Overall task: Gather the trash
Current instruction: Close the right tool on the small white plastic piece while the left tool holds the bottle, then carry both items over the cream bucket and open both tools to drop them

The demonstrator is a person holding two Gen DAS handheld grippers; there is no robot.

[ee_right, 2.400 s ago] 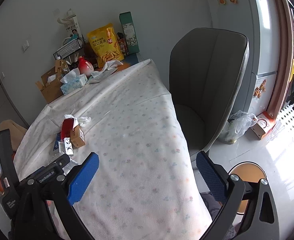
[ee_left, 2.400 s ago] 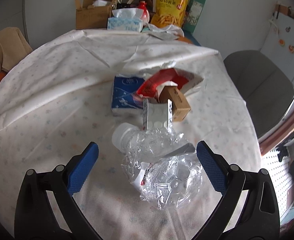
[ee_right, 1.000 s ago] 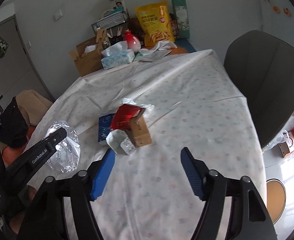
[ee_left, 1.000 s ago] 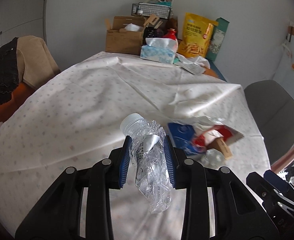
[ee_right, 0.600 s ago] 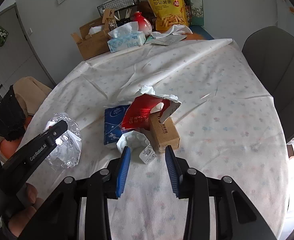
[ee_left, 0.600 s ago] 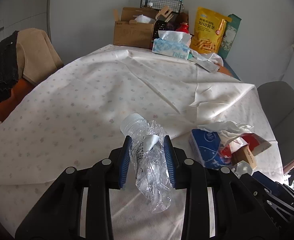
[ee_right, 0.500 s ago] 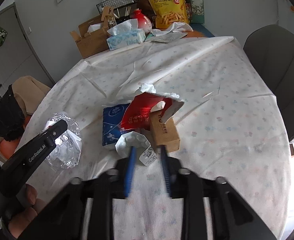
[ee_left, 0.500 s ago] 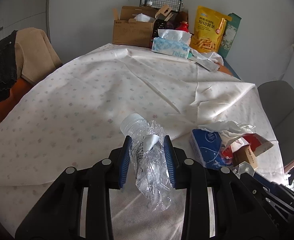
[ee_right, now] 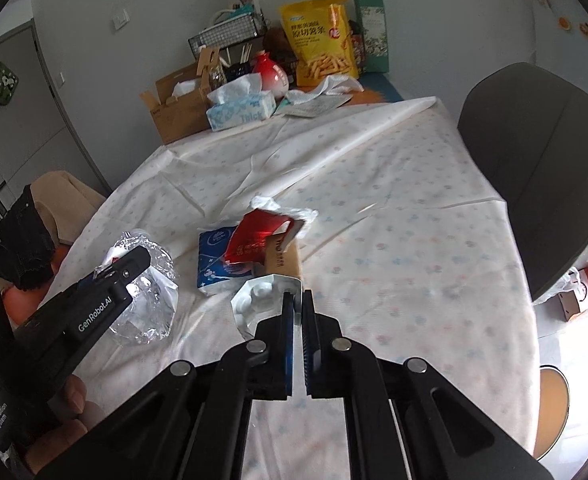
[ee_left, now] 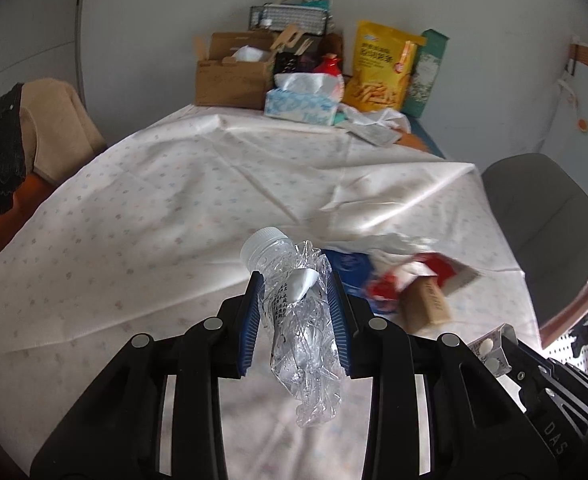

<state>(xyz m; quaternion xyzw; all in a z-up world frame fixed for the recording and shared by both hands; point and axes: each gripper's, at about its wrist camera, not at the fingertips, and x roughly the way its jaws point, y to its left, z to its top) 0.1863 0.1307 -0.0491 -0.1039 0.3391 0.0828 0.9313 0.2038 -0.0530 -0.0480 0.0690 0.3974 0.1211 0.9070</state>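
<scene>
My left gripper is shut on a crushed clear plastic bottle with a white cap, held above the tablecloth. The right wrist view shows the same bottle at the left, under the left gripper. My right gripper is shut on the edge of a white pill blister pack. The pack sits at the near side of a small trash pile. That pile holds a blue tissue pack, a red wrapper, a small brown box and a crumpled tissue.
A grey chair stands at the table's right edge. Along the far wall sit a cardboard box, a tissue box, a red vase and a yellow snack bag. A chair draped with clothes is at the left.
My right gripper moved in to the trash pile and shut on the blister pack. My left gripper closed on the bottle and lifted it, and has kept its grip since.
</scene>
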